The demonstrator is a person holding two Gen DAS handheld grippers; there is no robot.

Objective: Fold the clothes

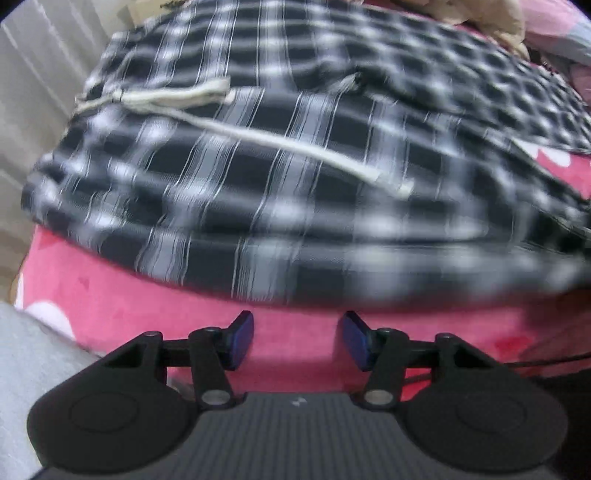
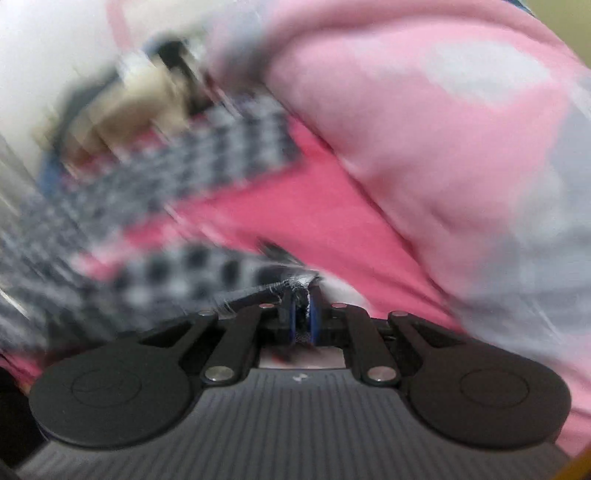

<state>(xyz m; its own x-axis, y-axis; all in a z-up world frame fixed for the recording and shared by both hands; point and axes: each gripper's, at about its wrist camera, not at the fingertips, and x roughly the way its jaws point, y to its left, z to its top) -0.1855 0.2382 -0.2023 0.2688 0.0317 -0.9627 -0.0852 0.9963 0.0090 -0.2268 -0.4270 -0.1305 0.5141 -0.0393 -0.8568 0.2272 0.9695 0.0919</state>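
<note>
Black-and-white plaid trousers (image 1: 295, 166) with a white drawstring (image 1: 291, 144) lie spread on a pink bed cover (image 1: 147, 306), filling the upper left wrist view. My left gripper (image 1: 297, 338) hovers just short of the trousers' near edge, jaws apart, only pink cover between the blue pads (image 1: 242, 339). In the blurred right wrist view, my right gripper (image 2: 303, 314) is shut on a corner of the plaid trousers (image 2: 177, 273), and the cloth trails away to the left from the pinched pads.
A pale pink and grey quilt (image 2: 424, 129) bulges on the right of the right wrist view. Beige cloth (image 1: 491, 18) lies beyond the trousers. Grey fabric (image 1: 33, 369) shows at lower left and a light wall or curtain (image 1: 37, 74) at far left.
</note>
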